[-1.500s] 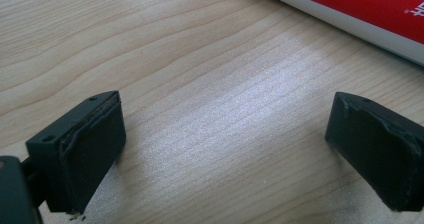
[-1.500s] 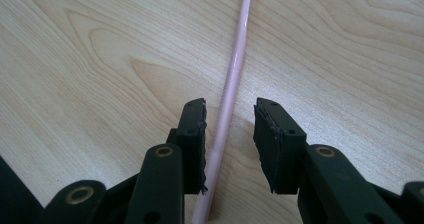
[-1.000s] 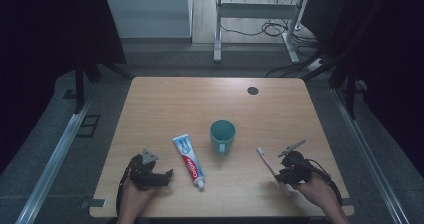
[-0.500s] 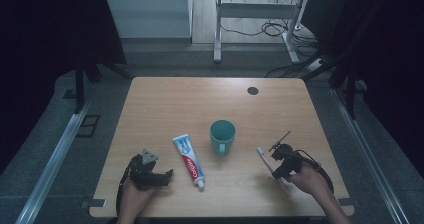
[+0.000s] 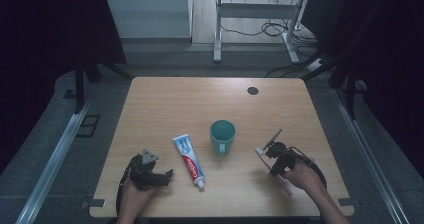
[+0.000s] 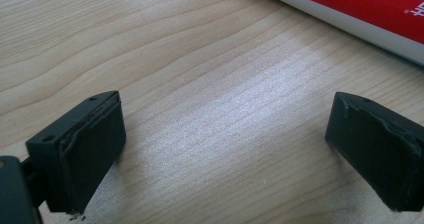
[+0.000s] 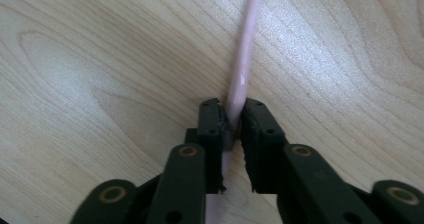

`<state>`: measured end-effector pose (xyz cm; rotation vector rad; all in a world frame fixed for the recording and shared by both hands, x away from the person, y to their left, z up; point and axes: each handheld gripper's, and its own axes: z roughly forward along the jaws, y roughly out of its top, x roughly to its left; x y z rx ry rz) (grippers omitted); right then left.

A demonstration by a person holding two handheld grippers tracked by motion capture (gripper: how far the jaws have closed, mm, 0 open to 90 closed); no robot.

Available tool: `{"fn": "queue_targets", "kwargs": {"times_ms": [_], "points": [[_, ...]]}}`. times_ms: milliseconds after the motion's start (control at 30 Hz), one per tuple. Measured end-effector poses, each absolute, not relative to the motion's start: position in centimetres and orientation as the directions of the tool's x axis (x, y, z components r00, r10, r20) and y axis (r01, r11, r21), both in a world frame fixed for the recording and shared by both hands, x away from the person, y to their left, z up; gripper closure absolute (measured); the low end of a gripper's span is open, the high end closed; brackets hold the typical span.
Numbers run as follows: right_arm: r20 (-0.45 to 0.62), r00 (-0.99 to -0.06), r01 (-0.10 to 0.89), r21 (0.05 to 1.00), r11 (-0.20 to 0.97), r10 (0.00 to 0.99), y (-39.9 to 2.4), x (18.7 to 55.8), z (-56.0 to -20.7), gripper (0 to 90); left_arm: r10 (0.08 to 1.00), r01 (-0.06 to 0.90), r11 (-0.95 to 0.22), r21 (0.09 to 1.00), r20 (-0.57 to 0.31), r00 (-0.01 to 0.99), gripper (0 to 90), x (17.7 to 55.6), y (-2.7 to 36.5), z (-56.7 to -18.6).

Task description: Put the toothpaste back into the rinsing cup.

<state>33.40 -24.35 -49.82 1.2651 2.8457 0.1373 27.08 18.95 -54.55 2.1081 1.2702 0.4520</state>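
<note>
At the table's (image 5: 165,99) near edge the right gripper (image 7: 232,121), whose jaws have just been closing, pinches the pink toothbrush (image 7: 245,59) lying flat on the wood, the left gripper (image 6: 225,149) rests agape beside the toothpaste tube (image 5: 189,155), and the teal mug (image 5: 222,136) stands farther back.

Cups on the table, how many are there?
1. The cup stands near the table's middle, between the toothpaste and the toothbrush. None looks hidden.
</note>
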Motion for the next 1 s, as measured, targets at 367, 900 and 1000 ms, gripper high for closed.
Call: {"fn": "queue_targets", "kwargs": {"times_ms": [367,900,1000], "points": [[0.032,-0.663,0.747,0.08,0.66,0.748,-24.5,33.5,-49.8,82.9,0.879,0.663,-0.338,0.668,-0.029,0.477,2.8,27.1,19.0,-54.6],[0.059,-0.676,0.733,0.156,0.662,0.734,-24.8,33.2,-48.0,83.1,0.879,0.663,-0.338,0.668,-0.029,0.476,2.8,27.1,19.0,-54.6],[0.065,-0.677,0.732,0.169,0.66,0.733,-24.9,33.2,-47.5,83.1,0.879,0.663,-0.338,0.668,-0.029,0.476,2.8,27.1,19.0,-54.6]]}}
